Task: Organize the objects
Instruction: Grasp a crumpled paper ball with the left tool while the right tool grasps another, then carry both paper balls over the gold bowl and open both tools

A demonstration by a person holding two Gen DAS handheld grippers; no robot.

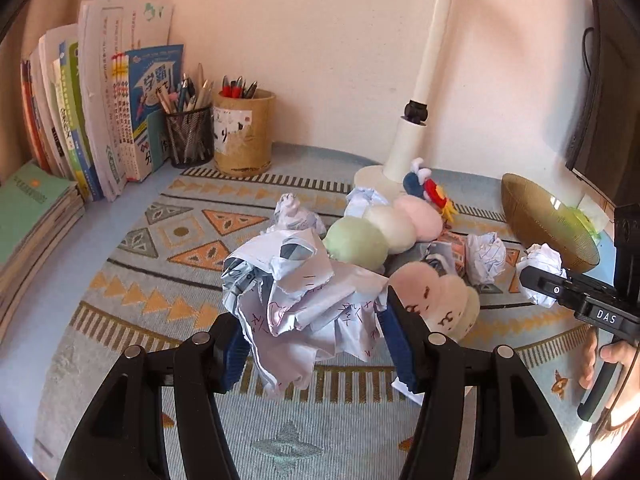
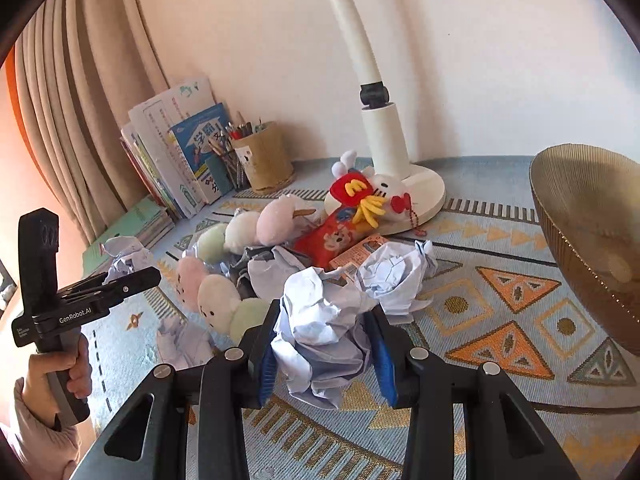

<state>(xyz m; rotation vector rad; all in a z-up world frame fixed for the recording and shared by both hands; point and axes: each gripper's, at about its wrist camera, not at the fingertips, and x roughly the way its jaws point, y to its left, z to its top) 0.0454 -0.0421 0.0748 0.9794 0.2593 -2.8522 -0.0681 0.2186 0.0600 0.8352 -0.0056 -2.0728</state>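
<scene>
The left gripper (image 1: 312, 320) has its jaws pinching a crumpled paper ball (image 1: 296, 300), white with red and dark scribbles, held above the patterned cloth (image 1: 160, 240) on the counter. The right gripper (image 2: 326, 344) jaws pinch a 2nd paper wad (image 2: 324, 328), pale bluish-white, near the plush toys (image 2: 224, 300).

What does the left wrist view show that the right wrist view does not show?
Only the left wrist view shows the black mesh pen holder clearly and the left gripper clamping a crumpled sheet of written-on paper. Only the right wrist view shows the beige curtain and the right gripper clamping a crumpled blue-white paper ball. Both show the white lamp base and the golden ribbed bowl.
</scene>
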